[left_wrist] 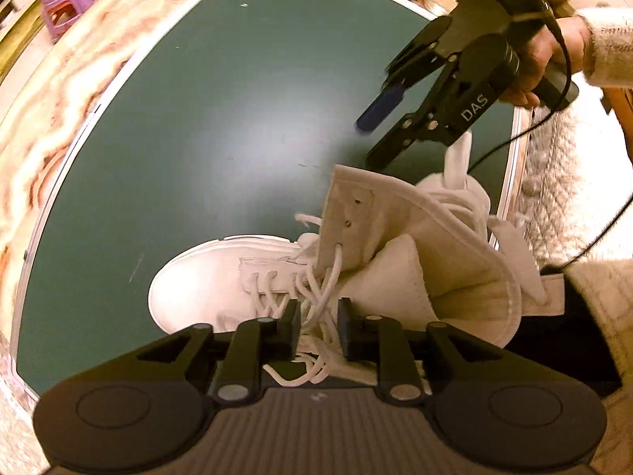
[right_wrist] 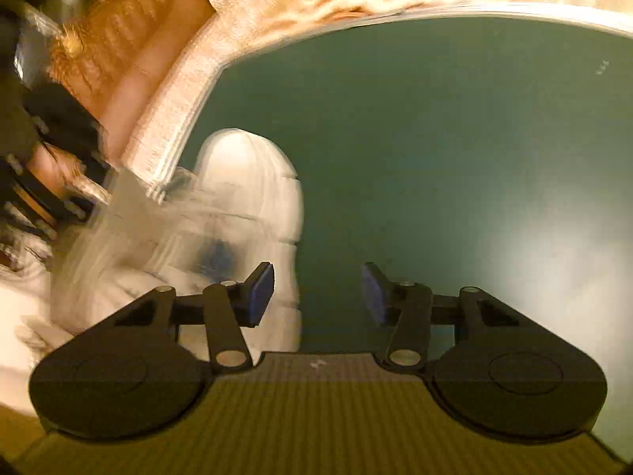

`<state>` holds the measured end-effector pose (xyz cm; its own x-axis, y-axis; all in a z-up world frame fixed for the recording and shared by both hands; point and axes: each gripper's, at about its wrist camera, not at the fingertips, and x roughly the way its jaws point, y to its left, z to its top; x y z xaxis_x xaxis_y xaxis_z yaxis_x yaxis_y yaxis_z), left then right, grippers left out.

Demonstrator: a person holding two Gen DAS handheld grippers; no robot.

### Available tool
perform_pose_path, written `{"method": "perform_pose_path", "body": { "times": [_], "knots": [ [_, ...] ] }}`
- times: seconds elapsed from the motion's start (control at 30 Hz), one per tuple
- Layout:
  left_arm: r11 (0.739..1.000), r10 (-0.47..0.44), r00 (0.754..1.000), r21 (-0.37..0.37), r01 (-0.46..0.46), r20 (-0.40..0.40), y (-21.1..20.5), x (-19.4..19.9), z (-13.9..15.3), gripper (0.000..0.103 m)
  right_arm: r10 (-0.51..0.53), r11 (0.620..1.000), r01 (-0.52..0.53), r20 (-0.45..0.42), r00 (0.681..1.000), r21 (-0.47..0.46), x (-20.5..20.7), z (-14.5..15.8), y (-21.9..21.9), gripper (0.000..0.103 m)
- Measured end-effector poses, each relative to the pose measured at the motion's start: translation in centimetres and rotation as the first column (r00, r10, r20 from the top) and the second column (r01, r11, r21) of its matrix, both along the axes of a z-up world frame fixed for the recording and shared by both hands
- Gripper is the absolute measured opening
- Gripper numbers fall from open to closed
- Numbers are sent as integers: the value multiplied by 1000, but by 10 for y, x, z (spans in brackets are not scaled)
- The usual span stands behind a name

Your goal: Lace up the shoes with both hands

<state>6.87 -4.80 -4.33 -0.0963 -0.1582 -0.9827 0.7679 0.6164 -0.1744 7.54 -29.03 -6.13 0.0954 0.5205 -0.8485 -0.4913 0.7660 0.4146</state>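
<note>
One white high-top boot [left_wrist: 277, 277] lies on its side on green counter [left_wrist: 198, 118], toe twd counter middle, shaft open twd person. Left tongs [left_wrist: 318, 328] sit over the lacing w/ white laces [left_wrist: 316, 297] running btwn narrow-set jaws; can't tell if clamped. Right tongs [left_wrist: 379, 130] spread wide, empty, above counter just past boot's collar. Right wrist view is blurred.

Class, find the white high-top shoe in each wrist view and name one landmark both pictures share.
Left wrist view: the white high-top shoe lies at lower centre, toe pointing left, just beyond the left gripper.
Right wrist view: the shoe, blurred, is left of centre, toe pointing up, behind the right gripper's left finger.
Shared landmark: the green table top.
</note>
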Motion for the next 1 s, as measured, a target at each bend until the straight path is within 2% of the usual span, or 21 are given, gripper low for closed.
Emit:
{"method": "perform_pose_path", "body": {
  "times": [0.03, 0.1, 0.13, 0.2, 0.23, 0.3, 0.33, 0.37, 0.4, 0.43, 0.47, 0.5, 0.53, 0.57, 0.6, 0.63, 0.77, 0.83, 0.9, 1.0],
  "knots": [
    [1000, 25, 1000, -9, -25, -3, 4, 1, 2, 33, 18, 1000, -18, 28, 999, -6, 5, 6, -5, 56],
    [995, 85, 996, -46, -86, -19, -7, -2, 30, 36, 54, 996, -60, 95, 994, 61, 19, 20, -9, 56],
    [988, 133, 990, -70, -135, -37, -2, 3, 31, 39, 73, 992, -85, 125, 989, 90, 28, 26, -6, 56],
    [968, 220, 973, -110, -227, -76, 4, 10, 34, 41, 167, 973, -182, 109, 980, 142, 47, 27, 9, 56],
    [956, 255, 963, -124, -265, -92, 11, 13, 28, 41, 240, 957, -256, 123, 963, 135, 49, 27, 22, 54],
    [947, 283, 955, -130, -292, -88, 9, 7, 34, 42, 405, 899, -426, 176, 897, 103, 46, 28, 47, 37],
    [947, 287, 954, -127, -296, -81, 8, 3, 40, 46, 467, 867, -489, 183, 865, 99, 43, 28, 55, 27],
    [946, 294, 953, -122, -301, -70, 7, 0, 49, 48, 492, 855, -509, 152, 857, 102, 43, 25, 63, 26],
    [941, 312, 948, -118, -317, -62, 10, 0, 47, 51, 476, 867, -483, 86, 875, 121, 49, 17, 69, 26],
    [935, 330, 942, -115, -334, -56, 12, 1, 44, 52, 417, 898, -408, -25, 909, 164, 58, 6, 71, 27],
    [928, 352, 935, -112, -356, -50, 13, 0, 44, 52, 313, 936, -274, -166, 935, 222, 70, -8, 65, 27],
    [918, 378, 925, -111, -381, -47, 16, -4, 52, 52, 190, 956, -102, -312, 931, 277, 78, -23, 52, 27],
    [907, 403, 914, -113, -406, -45, 21, 3, 42, 52, 70, 948, 83, -457, 887, 307, 86, -39, 36, 28],
    [898, 423, 905, -111, -425, -41, 22, 1, 44, 52, -14, 919, 245, -595, 804, 309, 89, -56, 25, 29],
    [890, 443, 896, -108, -444, -36, 24, -1, 46, 52, -58, 888, 353, -692, 720, 293, 88, -68, 15, 29],
    [884, 455, 890, -101, -456, -26, 23, -2, 45, 52, -83, 862, 423, -745, 661, 280, 83, -76, 8, 29],
    [867, 493, 870, -95, -490, 9, 20, -6, 52, 54, -135, 789, 577, -856, 499, 212, 60, -91, 1, 29],
    [854, 516, 857, -97, -512, 18, 20, -7, 57, 56, -138, 759, 624, -889, 436, 188, 54, -102, 9, 29],
    [842, 536, 844, -100, -531, 30, 20, -10, 62, 56, -154, 746, 644, -897, 414, 169, 50, -115, 28, 29],
    [826, 560, 828, -103, -554, 42, 20, -18, 73, 60, -181, 757, 634, -881, 436, 159, 50, -113, 50, 26]
  ]
}}
